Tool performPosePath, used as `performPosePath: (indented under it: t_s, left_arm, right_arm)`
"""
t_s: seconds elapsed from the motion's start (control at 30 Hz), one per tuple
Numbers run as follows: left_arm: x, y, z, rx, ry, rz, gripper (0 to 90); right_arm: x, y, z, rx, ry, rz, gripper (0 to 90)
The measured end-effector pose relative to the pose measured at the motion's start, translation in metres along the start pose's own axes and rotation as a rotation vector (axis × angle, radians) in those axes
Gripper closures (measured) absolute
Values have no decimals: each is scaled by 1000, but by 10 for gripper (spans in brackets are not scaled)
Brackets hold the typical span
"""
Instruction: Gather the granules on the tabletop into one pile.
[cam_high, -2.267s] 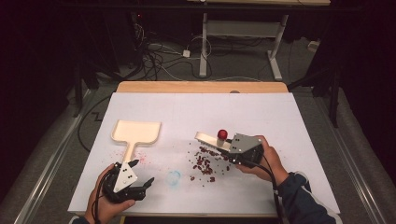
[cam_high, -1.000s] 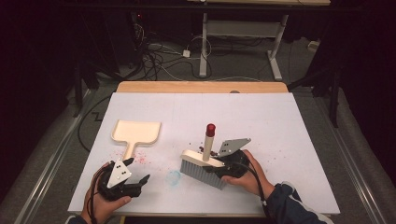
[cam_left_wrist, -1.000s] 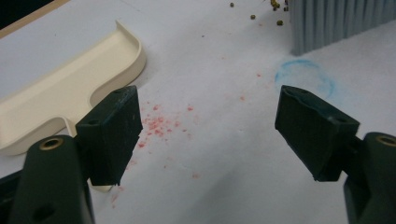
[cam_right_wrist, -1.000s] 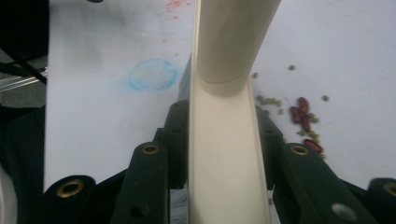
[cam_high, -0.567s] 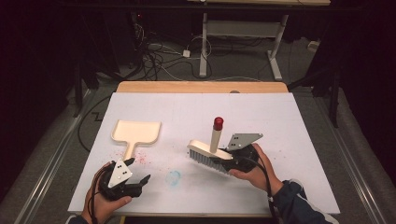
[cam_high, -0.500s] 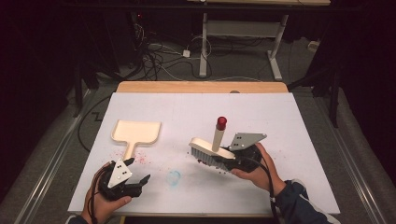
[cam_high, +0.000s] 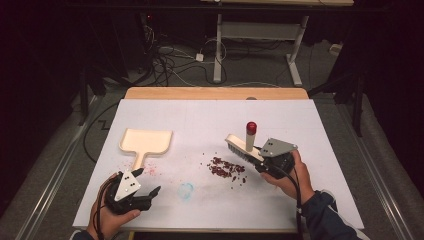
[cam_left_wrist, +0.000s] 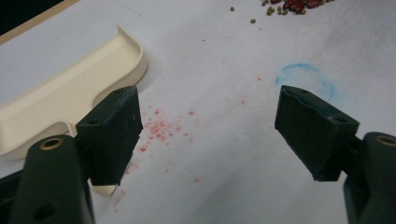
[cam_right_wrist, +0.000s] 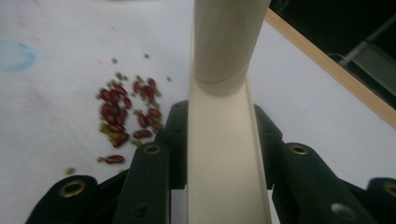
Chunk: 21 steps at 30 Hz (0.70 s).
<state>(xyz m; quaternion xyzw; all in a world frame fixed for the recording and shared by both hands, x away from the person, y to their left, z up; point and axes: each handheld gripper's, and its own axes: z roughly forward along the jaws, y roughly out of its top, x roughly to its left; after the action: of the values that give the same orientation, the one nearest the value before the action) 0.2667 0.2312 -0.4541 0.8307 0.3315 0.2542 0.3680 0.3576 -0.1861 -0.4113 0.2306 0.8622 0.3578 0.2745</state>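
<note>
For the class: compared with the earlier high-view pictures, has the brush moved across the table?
Yes. The brush, clamped in the right tool, has shifted right and away from the blue ring, uncovering the beans.

Open jaws, cream dustpan (cam_left_wrist: 60, 100), scattered beans (cam_left_wrist: 289, 5)

My worktop (cam_high: 320, 125) is covered by a white sheet, with a strip of bare wood showing along its far edge. On the left half lies a cream dustpan (cam_high: 146, 141), flat on the sheet, its handle pointing back toward me. Near that handle the sheet carries a scatter of faint red specks (cam_left_wrist: 161, 128). Closer to the middle there is a smudged blue ring (cam_high: 186, 190) marked on the sheet. To the right of centre lies a loose pile of dark red beans (cam_high: 225, 168), with a few small greenish ones strewn around them.
</note>
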Motion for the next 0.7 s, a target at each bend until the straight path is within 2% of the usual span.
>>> performPosePath:
  t_s: [0.07, 0.1, 0.2, 0.33, 0.37, 0.43, 0.47, 0.5, 0.53, 0.57, 0.6, 0.63, 0.7]
  left_arm:
    - [0, 0, 0, 4, -1, 3, 221]
    - [0, 0, 1, 6, -1, 5, 221]
    - [-1, 0, 0, 7, -3, 9, 221]
    - [-1, 0, 0, 6, -3, 8, 222]
    - [-1, 0, 1, 7, -4, 8, 224]
    - [-2, 0, 1, 8, -6, 9, 224]
    - [-2, 0, 1, 9, -6, 12, 224]
    - [-2, 0, 1, 8, -6, 12, 224]
    - [-2, 0, 2, 8, -7, 11, 225]
    - [-2, 0, 2, 9, -8, 11, 225]
    - [-2, 0, 2, 9, -8, 10, 224]
    - [-2, 0, 2, 9, -8, 10, 224]
    - [-2, 0, 1, 7, -8, 8, 224]
  right_arm:
    - [0, -2, 3, 13, -17, 9, 677]
    - [1, -6, 8, 35, -51, 31, 677]
    - [7, -7, 15, 61, -74, 38, 677]
    - [16, -6, 21, 63, -68, 28, 678]
    - [24, -3, 24, 65, -69, 6, 678]
    - [29, -2, 26, 65, -66, 6, 678]
    - [38, 2, 29, 64, -70, -13, 678]
    - [38, 2, 29, 64, -70, -13, 678]
    - [46, 7, 31, 46, -51, -20, 678]
    - [46, 7, 31, 46, -51, -20, 678]
    - [53, 12, 32, 36, -21, -30, 678]
    - [56, 14, 32, 35, -17, -37, 678]
    - [61, 16, 33, 39, -36, -66, 678]
